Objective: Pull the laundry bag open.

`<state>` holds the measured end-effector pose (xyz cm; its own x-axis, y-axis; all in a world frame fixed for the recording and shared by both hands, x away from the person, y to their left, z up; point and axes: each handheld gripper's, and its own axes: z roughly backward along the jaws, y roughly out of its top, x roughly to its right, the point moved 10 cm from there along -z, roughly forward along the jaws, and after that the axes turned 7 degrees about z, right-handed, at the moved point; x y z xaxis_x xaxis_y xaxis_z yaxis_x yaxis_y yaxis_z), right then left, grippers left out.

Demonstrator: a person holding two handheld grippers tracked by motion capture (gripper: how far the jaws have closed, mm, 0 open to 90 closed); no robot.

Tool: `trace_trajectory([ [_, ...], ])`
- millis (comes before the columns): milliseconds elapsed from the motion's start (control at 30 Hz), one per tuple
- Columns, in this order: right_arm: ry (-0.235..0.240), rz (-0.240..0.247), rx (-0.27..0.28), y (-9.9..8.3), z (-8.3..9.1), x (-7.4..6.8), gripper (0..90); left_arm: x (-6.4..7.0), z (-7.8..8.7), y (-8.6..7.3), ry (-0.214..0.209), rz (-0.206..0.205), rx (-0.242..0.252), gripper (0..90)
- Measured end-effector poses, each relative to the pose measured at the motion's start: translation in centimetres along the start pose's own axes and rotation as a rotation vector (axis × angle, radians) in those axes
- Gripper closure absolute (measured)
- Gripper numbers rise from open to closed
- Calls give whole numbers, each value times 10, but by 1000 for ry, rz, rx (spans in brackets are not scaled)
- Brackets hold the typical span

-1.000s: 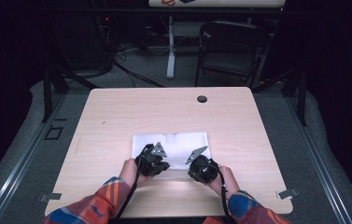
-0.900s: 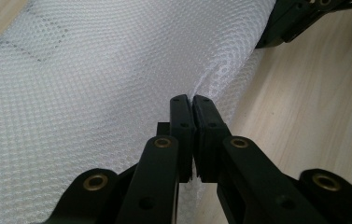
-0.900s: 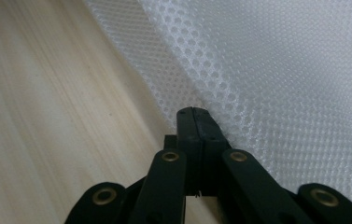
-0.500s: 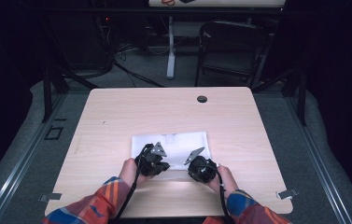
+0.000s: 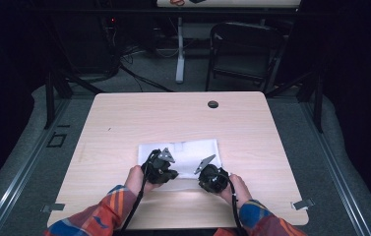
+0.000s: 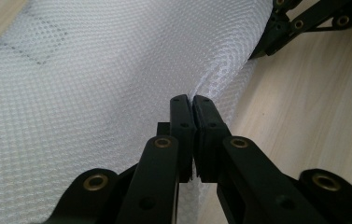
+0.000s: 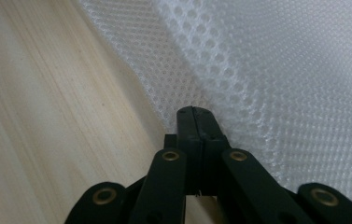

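The wooden table [image 5: 124, 123] is carrying a white mesh cloth [image 5: 193, 150], which is lying flat in the near half, slightly right of centre. The cloth's long axis is running left to right, parallel to the table's near edge; its far edge is facing the small dark grommet [image 5: 213, 104], well apart from it. Bare wood is lying open on all sides of the cloth, widest toward the far edge and the left side. The left gripper [image 5: 159, 168] is sitting at the cloth's near-left edge, its jaws pressed together and pinching a raised fold of the mesh [image 6: 117, 70]. The right gripper [image 5: 211, 177] is sitting at the near-right edge, its jaws likewise closed on the mesh border [image 7: 267, 70], beside bare wood [image 7: 47, 116].
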<state>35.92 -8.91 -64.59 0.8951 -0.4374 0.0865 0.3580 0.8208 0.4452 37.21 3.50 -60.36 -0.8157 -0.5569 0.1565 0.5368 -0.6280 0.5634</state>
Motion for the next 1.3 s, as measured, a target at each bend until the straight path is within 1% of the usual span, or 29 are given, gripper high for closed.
trace_trajectory([
  [67,3,0,0,0,0,0,900,-2,2,2,5,-4,4,879],
  [100,3,-1,0,0,0,0,900,-3,3,3,7,4,12,879],
  [200,1,-1,0,0,0,0,900,-6,7,5,7,6,16,879],
  [233,0,-1,-1,0,0,0,900,-6,8,6,7,16,24,879],
  [300,3,6,-8,-1,1,0,900,-6,9,7,5,12,25,880],
  [333,1,-1,-2,-1,0,-1,900,-7,10,7,12,9,25,879],
  [467,4,-1,-10,-2,1,-1,900,-5,12,10,11,16,32,879],
  [500,6,-2,-8,-1,1,-2,900,-6,13,10,10,9,31,879],
  [567,11,-5,-2,-1,1,-3,900,-5,14,12,10,17,39,879],
  [667,23,2,-18,-3,2,-4,900,-7,18,13,13,19,41,880],
  [700,25,-4,-15,-3,2,-5,900,-8,18,14,15,24,43,880],
  [767,30,-1,-21,-3,2,-5,900,-10,20,15,20,21,41,880],
  [867,27,-7,-16,-3,2,-5,900,-11,22,17,18,27,47,880],
  [1000,22,-3,-21,-3,3,-5,900,-14,22,20,29,29,50,880],
  [1067,26,-7,-16,-3,2,-5,900,-17,23,22,36,29,51,880],
  [1233,34,-8,-15,-4,3,-6,900,-24,29,30,55,41,74,881],
  [1300,37,-6,-20,-5,3,-7,900,-26,30,32,59,43,75,881],
])
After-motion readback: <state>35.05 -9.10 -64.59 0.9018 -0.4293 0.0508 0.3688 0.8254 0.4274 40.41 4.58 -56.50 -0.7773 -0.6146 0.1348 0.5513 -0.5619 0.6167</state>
